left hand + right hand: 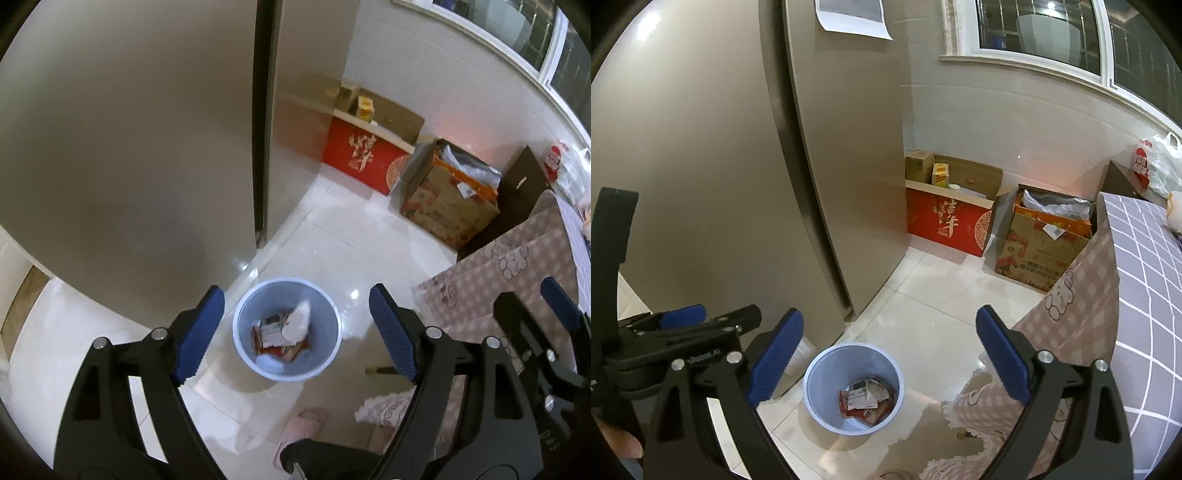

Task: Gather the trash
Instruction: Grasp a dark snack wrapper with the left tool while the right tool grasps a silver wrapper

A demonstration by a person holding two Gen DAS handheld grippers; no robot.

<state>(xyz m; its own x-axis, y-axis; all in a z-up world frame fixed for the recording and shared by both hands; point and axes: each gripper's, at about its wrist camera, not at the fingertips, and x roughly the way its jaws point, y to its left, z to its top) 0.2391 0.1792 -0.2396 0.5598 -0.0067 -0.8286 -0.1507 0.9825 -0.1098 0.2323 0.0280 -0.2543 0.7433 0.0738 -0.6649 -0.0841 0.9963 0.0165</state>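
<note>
Above the pale blue wastebasket [286, 330] on the tiled floor, the left gripper [297, 325] gapes empty; a white scrap [297, 321] is in the bin. The right gripper [890, 363] is likewise wide and empty. Drop step looks finished; next, fetch more trash.

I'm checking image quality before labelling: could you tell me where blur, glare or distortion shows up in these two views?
Left wrist view: white scrap in the blue bin is motion-blurred; glare spots on the floor tiles. Right wrist view: bin contents sharp; fisheye bows the window sill.
</note>
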